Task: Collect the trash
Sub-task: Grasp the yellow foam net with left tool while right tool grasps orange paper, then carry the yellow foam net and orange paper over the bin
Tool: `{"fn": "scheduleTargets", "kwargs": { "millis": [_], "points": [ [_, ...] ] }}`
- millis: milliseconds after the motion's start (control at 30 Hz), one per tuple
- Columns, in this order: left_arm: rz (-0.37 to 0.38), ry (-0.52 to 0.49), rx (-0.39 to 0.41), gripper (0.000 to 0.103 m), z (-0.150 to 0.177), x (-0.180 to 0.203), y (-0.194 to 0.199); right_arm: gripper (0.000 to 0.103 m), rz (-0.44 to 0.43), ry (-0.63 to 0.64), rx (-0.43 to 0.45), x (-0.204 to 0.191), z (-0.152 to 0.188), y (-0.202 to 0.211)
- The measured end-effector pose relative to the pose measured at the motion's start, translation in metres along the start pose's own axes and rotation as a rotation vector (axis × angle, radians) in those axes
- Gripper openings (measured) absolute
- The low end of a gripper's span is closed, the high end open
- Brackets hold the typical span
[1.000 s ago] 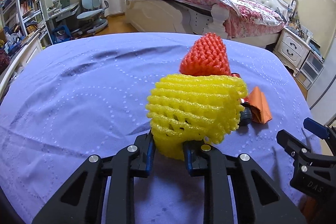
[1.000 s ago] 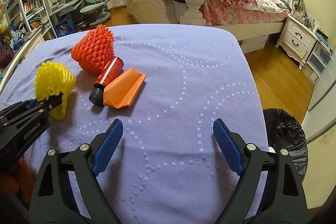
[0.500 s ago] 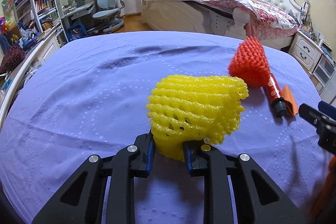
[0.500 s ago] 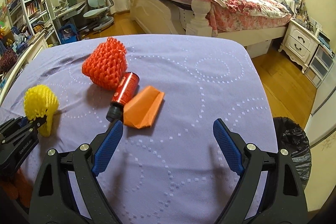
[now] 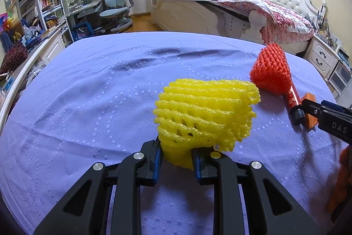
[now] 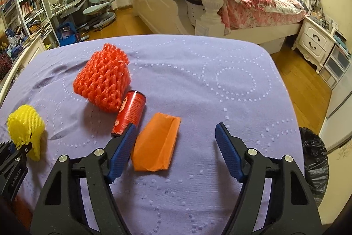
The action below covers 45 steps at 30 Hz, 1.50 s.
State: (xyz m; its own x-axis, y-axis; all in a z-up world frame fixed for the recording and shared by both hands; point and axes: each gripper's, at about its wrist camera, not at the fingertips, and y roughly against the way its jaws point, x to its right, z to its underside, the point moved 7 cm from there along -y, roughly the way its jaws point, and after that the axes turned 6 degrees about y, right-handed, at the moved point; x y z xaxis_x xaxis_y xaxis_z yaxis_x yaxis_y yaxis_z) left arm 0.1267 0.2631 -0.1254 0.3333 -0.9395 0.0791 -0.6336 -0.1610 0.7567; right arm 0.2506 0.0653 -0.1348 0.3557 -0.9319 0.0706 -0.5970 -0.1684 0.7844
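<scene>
A table with a lilac dotted cloth carries an orange foam net, a red can touching it, and just beside the can a folded orange paper.

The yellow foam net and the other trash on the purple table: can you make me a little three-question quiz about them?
1. True or false: the left gripper is shut on the yellow foam net.
2. What lies between the red foam net and the orange paper pouch? A) a spoon B) a red can C) a cup
3. Fill in: off the table's right edge stands a bin lined with a ____ bag.

Key: 1 true. 2 B, the red can. 3 black.
</scene>
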Motion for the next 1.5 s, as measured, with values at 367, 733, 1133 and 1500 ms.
{"fn": "scheduleTargets", "kwargs": {
  "millis": [367, 733, 1133, 1500],
  "points": [
    [0.007, -0.005, 0.006, 0.024, -0.001, 0.002, 0.0, 0.033, -0.035, 0.002, -0.003, -0.005, 0.01, -0.005],
    [0.036, -0.012, 0.011, 0.024, 0.007, 0.016, 0.008, 0.031, -0.047, -0.004, 0.01, 0.001, 0.025, 0.01],
    [0.08, -0.047, 0.013, 0.024, 0.028, 0.049, 0.027, 0.031, -0.047, -0.004, 0.038, 0.018, 0.053, 0.04],
    [0.15, -0.111, 0.028, 0.024, 0.049, 0.1, 0.054, 0.031, -0.013, -0.037, 0.082, 0.052, 0.087, 0.081]
  ]
}}
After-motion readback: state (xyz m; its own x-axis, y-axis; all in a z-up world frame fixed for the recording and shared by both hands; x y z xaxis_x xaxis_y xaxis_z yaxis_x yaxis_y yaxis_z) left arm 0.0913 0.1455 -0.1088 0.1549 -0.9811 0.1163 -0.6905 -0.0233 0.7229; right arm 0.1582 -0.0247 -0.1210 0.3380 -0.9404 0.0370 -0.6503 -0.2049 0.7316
